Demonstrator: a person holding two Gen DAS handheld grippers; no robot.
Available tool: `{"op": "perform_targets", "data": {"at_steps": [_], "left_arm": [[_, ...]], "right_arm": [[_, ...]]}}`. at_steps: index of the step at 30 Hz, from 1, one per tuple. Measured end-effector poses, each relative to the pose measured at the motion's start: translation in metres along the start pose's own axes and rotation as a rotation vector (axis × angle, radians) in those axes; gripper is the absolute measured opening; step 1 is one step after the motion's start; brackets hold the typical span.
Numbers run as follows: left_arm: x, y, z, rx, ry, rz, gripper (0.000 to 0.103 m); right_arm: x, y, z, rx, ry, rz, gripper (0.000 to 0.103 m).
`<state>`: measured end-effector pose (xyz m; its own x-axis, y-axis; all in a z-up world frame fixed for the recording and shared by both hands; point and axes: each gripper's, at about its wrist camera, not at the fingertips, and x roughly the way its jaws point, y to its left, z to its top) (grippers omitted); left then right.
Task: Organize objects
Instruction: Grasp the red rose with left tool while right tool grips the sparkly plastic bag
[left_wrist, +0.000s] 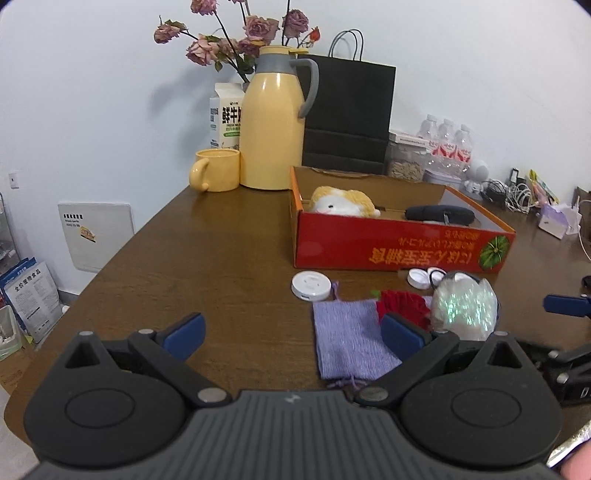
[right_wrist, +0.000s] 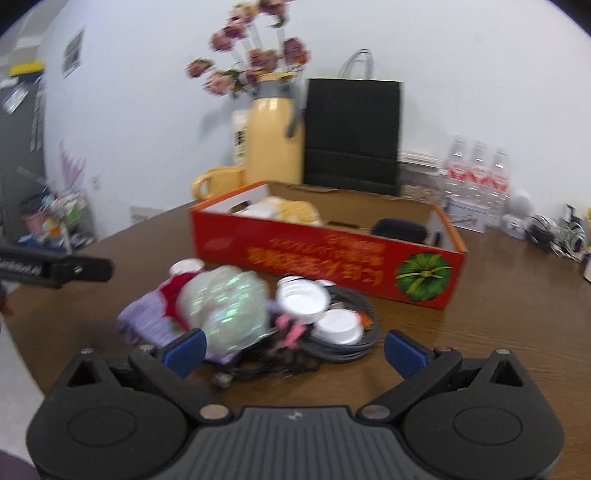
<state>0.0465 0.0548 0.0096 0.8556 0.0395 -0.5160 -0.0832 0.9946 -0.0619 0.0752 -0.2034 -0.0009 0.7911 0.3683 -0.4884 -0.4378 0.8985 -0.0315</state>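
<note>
Both the left claw (left_wrist: 291, 334) and right claw (right_wrist: 293, 350) are held spread, empty. The red cardboard box (left_wrist: 399, 247) is blurred from the right, where a grey coiled cable (right_wrist: 351, 332), hidden on the left, is shown on the brown counter (left_wrist: 207, 258).

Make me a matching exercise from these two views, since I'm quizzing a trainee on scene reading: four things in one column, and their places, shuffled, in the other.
Things:
1. plush toy
2. yellow mug
3. purple pouch
4. black paper bag

Places:
A. flat on the table in front of the red box
B. standing against the wall behind the red box
C. inside the red box
D. beside the yellow thermos, on its left in the picture

Pairs: 1-C, 2-D, 3-A, 4-B
</note>
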Motion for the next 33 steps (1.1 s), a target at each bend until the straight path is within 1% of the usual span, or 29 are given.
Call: {"op": "perform_targets", "data": {"at_steps": [3, 7, 9, 10, 12, 14, 15, 16, 17, 18, 19, 20, 26, 29, 33], "left_arm": [[0.0, 0.003, -0.004, -0.006, 0.007, -0.006, 0.103], [-0.001, 0.007, -0.005, -0.019, 0.01, 0.0, 0.103], [-0.002, 0.008, -0.005, -0.025, 0.008, 0.003, 0.103], [-0.003, 0.009, -0.005, -0.024, 0.006, 0.002, 0.103], [-0.003, 0.009, -0.004, -0.024, 0.006, 0.001, 0.103], [-0.003, 0.009, -0.005, -0.025, 0.009, 0.004, 0.103], [-0.003, 0.009, -0.005, -0.025, 0.011, 0.007, 0.103], [-0.003, 0.009, -0.005, -0.025, 0.013, 0.008, 0.103], [-0.003, 0.009, -0.005, -0.023, 0.013, 0.005, 0.103], [-0.003, 0.008, -0.005, -0.022, 0.012, 0.001, 0.103], [-0.003, 0.008, -0.005, -0.02, 0.013, -0.002, 0.103], [-0.002, 0.007, -0.005, -0.017, 0.014, -0.003, 0.103], [0.001, 0.001, -0.005, -0.011, 0.019, -0.012, 0.103], [0.004, -0.004, -0.004, -0.006, 0.025, -0.022, 0.103], [0.011, -0.014, -0.003, 0.013, 0.036, -0.035, 0.103]], "right_arm": [[0.004, 0.011, 0.0, -0.025, 0.007, 0.018, 0.103], [0.016, 0.019, 0.005, -0.039, 0.011, 0.018, 0.103], [0.023, 0.022, 0.009, -0.047, 0.014, 0.023, 0.099], [0.026, 0.024, 0.01, -0.048, 0.014, 0.03, 0.096], [0.031, 0.024, 0.013, -0.026, 0.014, 0.063, 0.092], [0.035, 0.024, 0.015, -0.013, 0.014, 0.095, 0.08], [0.037, 0.025, 0.016, -0.01, 0.013, 0.103, 0.076], [0.038, 0.025, 0.016, -0.009, 0.014, 0.112, 0.063], [0.038, 0.026, 0.016, -0.009, 0.016, 0.123, 0.046], [0.038, 0.026, 0.015, -0.007, 0.018, 0.131, 0.042], [0.038, 0.026, 0.015, -0.006, 0.016, 0.132, 0.042], [0.036, 0.026, 0.014, -0.003, 0.009, 0.133, 0.038], [0.023, 0.02, 0.015, 0.019, -0.059, 0.145, 0.032], [0.015, 0.014, 0.017, 0.036, -0.093, 0.13, 0.032], [0.006, 0.002, 0.017, 0.05, -0.112, 0.081, 0.032]]}}
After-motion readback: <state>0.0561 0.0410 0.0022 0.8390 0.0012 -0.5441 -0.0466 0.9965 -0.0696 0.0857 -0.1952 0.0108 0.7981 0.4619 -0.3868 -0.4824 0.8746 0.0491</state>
